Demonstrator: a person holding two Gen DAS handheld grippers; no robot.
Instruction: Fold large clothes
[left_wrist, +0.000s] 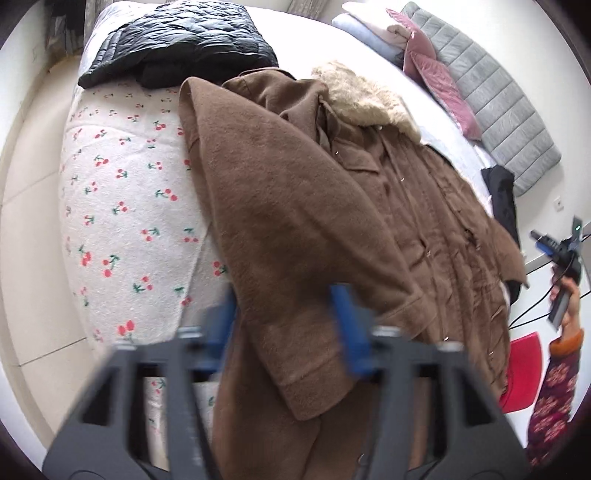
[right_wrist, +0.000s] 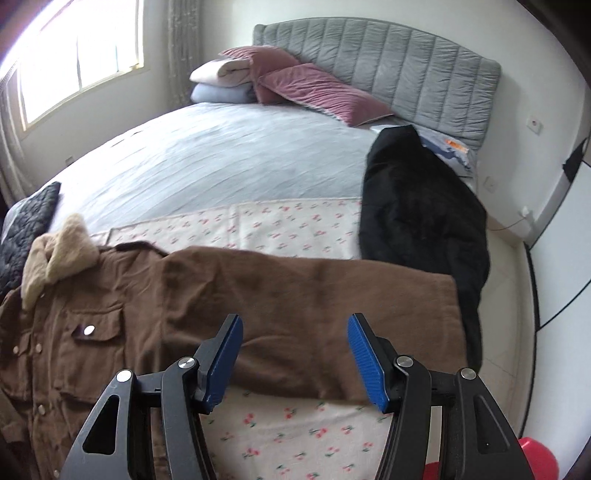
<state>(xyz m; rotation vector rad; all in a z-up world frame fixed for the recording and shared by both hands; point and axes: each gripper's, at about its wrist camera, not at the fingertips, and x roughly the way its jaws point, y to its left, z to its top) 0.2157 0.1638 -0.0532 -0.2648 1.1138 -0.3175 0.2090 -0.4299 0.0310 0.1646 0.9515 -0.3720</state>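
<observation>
left hand-held gripper (left_wrist: 284, 332): nearest the work; blue pads narrowed onto the folded-over sleeve (left_wrist: 295, 236) near its cuff, cloth between them, so it looks pinched; edges blurred, contact not fully certain
right hand-held gripper (right_wrist: 295, 354): jaws standing well apart, nothing between them; hangs above the other sleeve (right_wrist: 314, 291), not touching it
key relation: coat (left_wrist: 424, 206) lies ahead of and below both grippers; its long axis runs from the hem near the left gripper away to the collar; in the right view the free sleeve runs crosswise, left to right, under the open jaws
nearer hand: left one has cloth; right one is free and over the sleeve not yet folded, so my guess is that sleeve goes next
coat look: brown, woolly and thick, buttoned front, flap pockets with snaps, pale fur collar (left_wrist: 365, 99); one sleeve already laid across the body
where: face up on the cherry-print blanket (left_wrist: 122, 192) at the foot of the bed (right_wrist: 221, 158)
farther off: black puffer (left_wrist: 177, 37) beyond the collar; dark garment (right_wrist: 421, 206) at the bed's edge; pink pillows (right_wrist: 317, 88) and grey headboard (right_wrist: 388, 55) last
</observation>
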